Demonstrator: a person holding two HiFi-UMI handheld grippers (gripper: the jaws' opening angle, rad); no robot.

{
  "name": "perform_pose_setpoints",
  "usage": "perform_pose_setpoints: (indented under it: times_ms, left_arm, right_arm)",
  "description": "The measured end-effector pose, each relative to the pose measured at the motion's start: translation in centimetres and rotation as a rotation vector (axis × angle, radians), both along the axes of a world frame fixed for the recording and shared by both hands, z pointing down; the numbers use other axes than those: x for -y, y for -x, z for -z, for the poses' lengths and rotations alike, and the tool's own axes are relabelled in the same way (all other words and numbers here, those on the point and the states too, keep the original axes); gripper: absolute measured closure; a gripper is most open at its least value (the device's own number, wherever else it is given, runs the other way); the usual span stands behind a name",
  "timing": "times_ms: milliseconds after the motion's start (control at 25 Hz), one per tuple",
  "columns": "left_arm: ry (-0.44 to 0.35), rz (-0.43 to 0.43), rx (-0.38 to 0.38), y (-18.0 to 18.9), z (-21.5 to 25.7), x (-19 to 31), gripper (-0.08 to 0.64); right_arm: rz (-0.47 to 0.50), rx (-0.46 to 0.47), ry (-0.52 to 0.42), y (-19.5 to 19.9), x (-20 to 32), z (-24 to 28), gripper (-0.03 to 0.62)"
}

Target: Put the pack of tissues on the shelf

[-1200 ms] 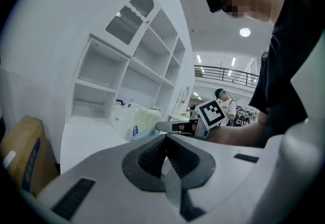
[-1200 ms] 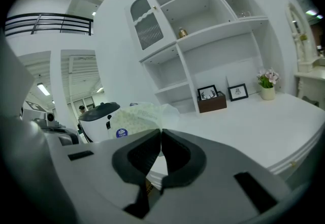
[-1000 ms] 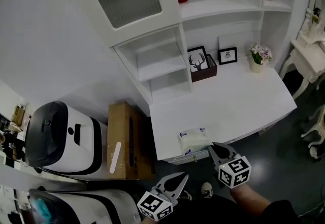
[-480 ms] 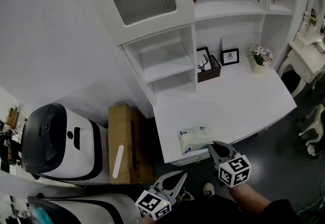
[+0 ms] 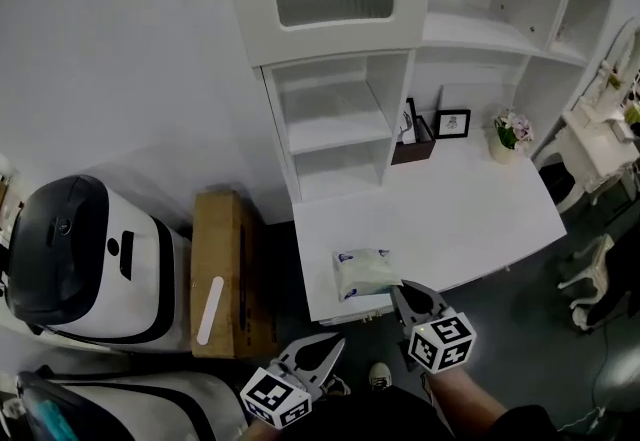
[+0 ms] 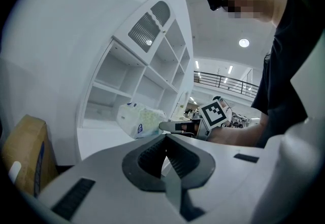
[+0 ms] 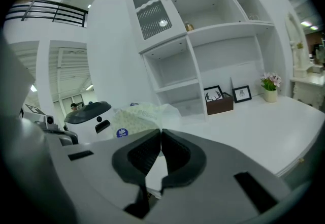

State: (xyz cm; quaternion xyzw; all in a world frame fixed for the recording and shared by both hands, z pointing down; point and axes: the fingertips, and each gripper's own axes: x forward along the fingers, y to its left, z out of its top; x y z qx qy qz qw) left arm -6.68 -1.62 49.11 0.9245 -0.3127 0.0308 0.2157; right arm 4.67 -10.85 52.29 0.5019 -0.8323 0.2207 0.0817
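The pack of tissues (image 5: 364, 272), white with a blue mark, is at the front left edge of the white desk (image 5: 470, 204). My right gripper (image 5: 398, 290) comes at it from the front and is shut on its near edge; in the right gripper view the pack (image 7: 142, 116) bulges just beyond the closed jaws of that gripper (image 7: 161, 130). My left gripper (image 5: 337, 341) hangs lower, in front of the desk, shut and empty. From the left gripper (image 6: 165, 135) I see the pack (image 6: 139, 119) held by the right gripper (image 6: 163, 126). The open shelves (image 5: 335, 119) rise at the desk's back left.
On the desk's back stand a brown box (image 5: 413, 150), a small picture frame (image 5: 452, 122) and a flower pot (image 5: 507, 134). A cardboard box (image 5: 220, 269) and a white machine (image 5: 90, 259) stand left of the desk. White furniture (image 5: 600, 134) is at the right.
The head view has swung, so the shelves now fill more of the picture. Both grippers and the pack stay at about the same place by the desk's front edge.
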Motion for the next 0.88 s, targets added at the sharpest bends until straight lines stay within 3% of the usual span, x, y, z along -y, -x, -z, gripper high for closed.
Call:
perform_pose_setpoints:
  times_ms: [440,880]
  left_arm:
    - [-0.013,-0.028,-0.043,4.2,0.4,1.9,0.555]
    - [-0.039,-0.042,-0.058,6.0,1.3,2.6,0.555]
  right_arm:
    - [-0.051,-0.033,-0.026,3.2,1.9,1.2,0.584]
    - [-0.105,-0.039,-0.062,3.4,2.9,2.8,0.584]
